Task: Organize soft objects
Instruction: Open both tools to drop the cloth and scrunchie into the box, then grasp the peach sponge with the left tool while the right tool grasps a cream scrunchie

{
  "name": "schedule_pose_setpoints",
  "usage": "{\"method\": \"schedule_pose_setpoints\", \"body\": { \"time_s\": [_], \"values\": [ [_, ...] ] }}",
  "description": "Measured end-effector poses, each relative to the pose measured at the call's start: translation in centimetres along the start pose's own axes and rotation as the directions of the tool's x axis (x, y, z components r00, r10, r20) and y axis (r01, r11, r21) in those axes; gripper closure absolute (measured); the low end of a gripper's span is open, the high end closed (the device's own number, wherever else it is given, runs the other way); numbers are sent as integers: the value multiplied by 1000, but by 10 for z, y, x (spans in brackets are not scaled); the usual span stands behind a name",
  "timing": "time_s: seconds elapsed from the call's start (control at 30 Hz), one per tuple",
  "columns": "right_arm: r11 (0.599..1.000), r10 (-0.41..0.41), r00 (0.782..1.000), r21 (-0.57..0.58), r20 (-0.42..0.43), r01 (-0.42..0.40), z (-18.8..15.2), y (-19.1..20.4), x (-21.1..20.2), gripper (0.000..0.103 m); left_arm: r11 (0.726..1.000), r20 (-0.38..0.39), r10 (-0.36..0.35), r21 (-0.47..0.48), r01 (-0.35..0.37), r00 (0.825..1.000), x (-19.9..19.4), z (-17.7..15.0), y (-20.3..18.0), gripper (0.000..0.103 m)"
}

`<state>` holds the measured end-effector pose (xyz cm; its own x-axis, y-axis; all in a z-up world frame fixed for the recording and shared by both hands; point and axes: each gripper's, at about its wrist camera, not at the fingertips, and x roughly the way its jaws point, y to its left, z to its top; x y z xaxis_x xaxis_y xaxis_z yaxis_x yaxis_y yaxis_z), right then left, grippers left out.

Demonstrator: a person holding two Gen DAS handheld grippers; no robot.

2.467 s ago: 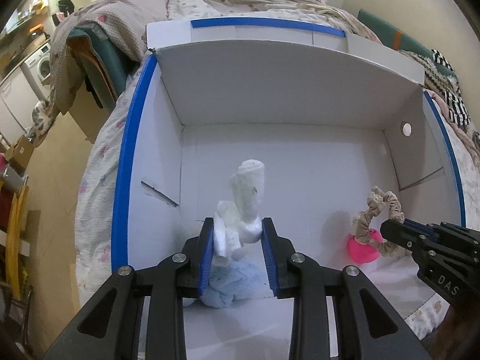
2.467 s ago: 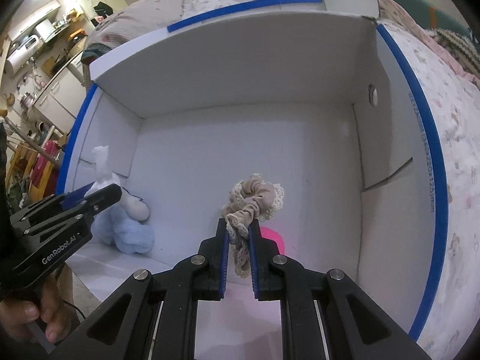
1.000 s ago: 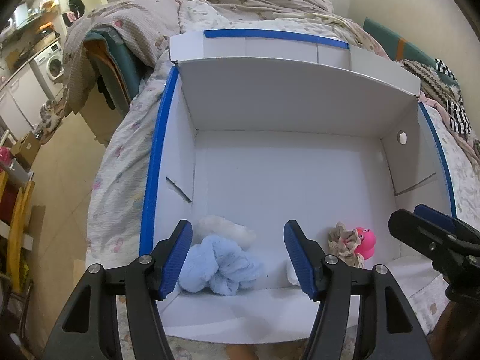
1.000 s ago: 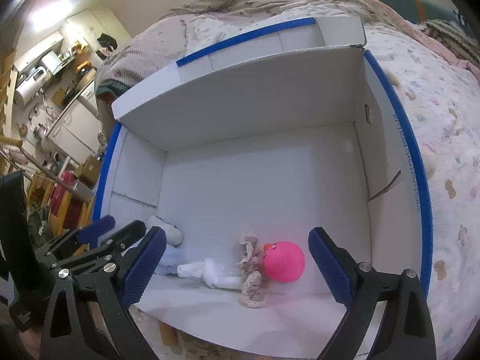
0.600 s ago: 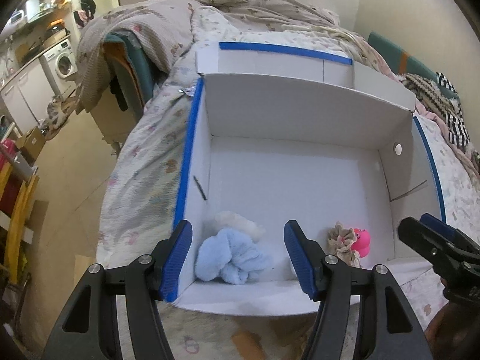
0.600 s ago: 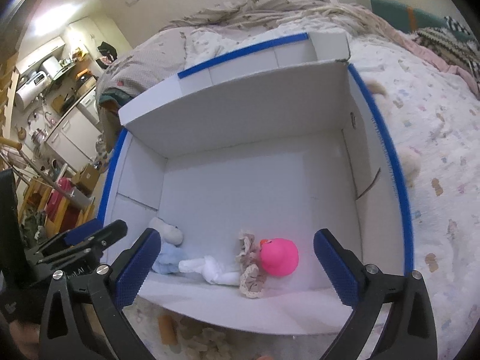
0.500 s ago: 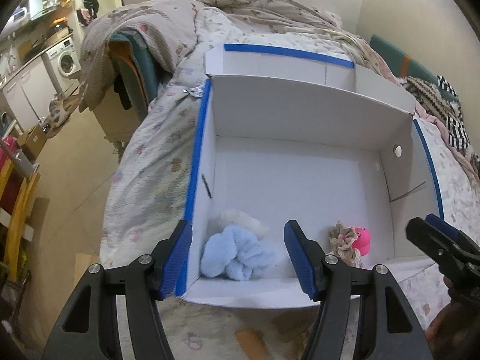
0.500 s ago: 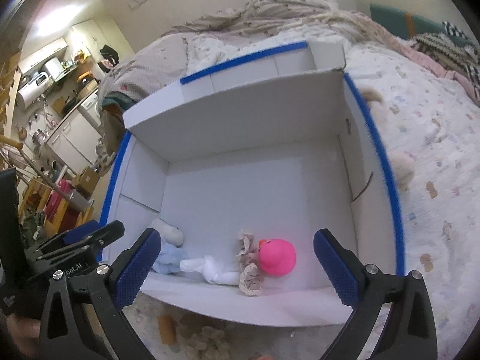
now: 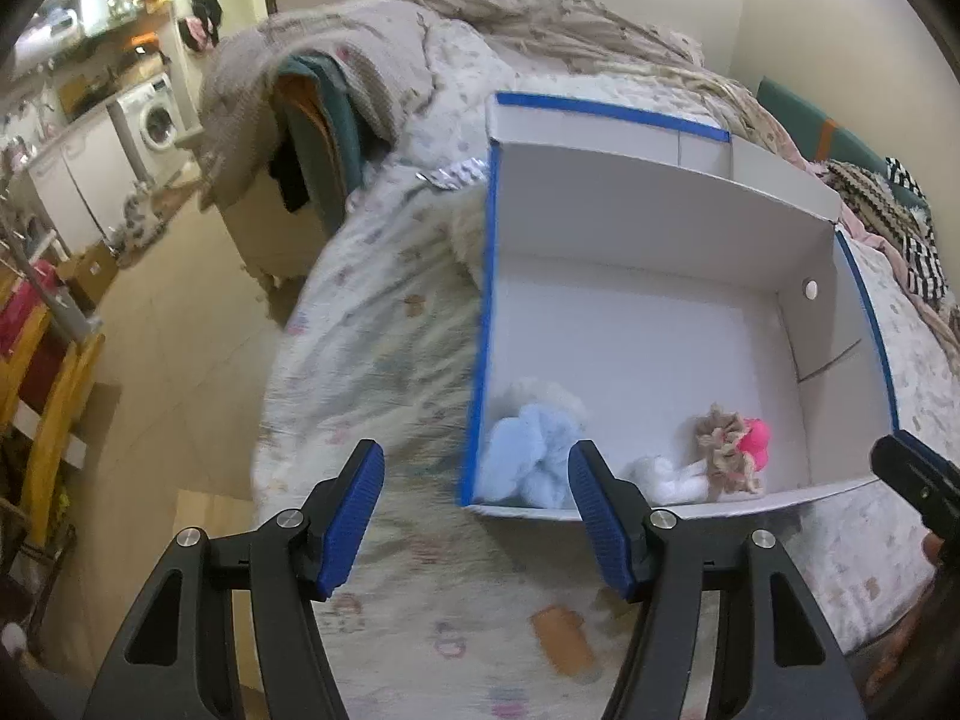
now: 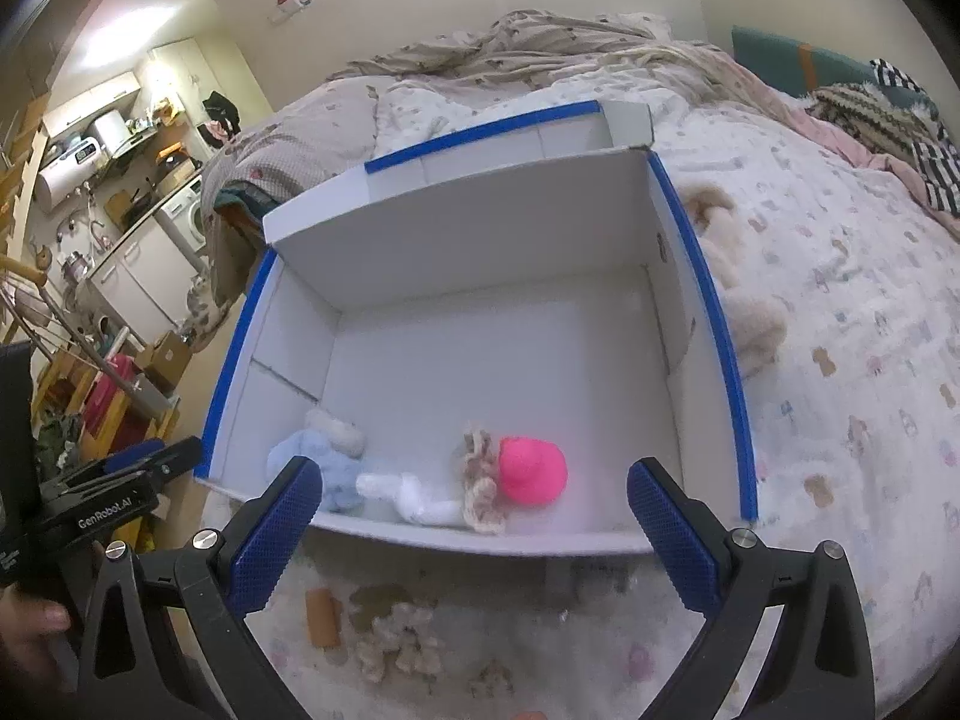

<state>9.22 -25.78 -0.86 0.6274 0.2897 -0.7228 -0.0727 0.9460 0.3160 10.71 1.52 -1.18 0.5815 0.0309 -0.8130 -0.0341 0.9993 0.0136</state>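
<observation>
Both wrist views look steeply down from near the bed (image 9: pixel 390 324) over open jaws; the left sits left of the box (image 9: pixel 660 192), the right centred, sharing its inside.

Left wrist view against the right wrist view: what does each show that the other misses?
Only the left: foil blister packs on the bedspread beside the box.

Only the right: a beige plush toy lying outside the box's other side.

Both: the white box holding a blue cloth, a white sock, a scrunchie and a pink ball.
</observation>
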Motion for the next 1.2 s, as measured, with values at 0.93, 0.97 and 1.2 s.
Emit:
{"method": "schedule_pose_setpoints", "body": {
  "time_s": [0.93, 0.97, 1.2],
  "values": [
    [994, -92, 976, 44, -199, 103, -39, -18, 28, 0, 985, -424, -171, -72, 155, 890, 72, -81, -18, 50],
    [994, -94, 974, 41, -204, 105, -40, -18, 29, 0, 984, -432, -176, -63, 166, 884, 74, -83, -23, 51],
    [995, -96, 968, 18, -232, 103, -44, -16, 34, 0, 983, -508, -182, -61, 176, 842, 97, -93, -43, 73]
  ]
}}
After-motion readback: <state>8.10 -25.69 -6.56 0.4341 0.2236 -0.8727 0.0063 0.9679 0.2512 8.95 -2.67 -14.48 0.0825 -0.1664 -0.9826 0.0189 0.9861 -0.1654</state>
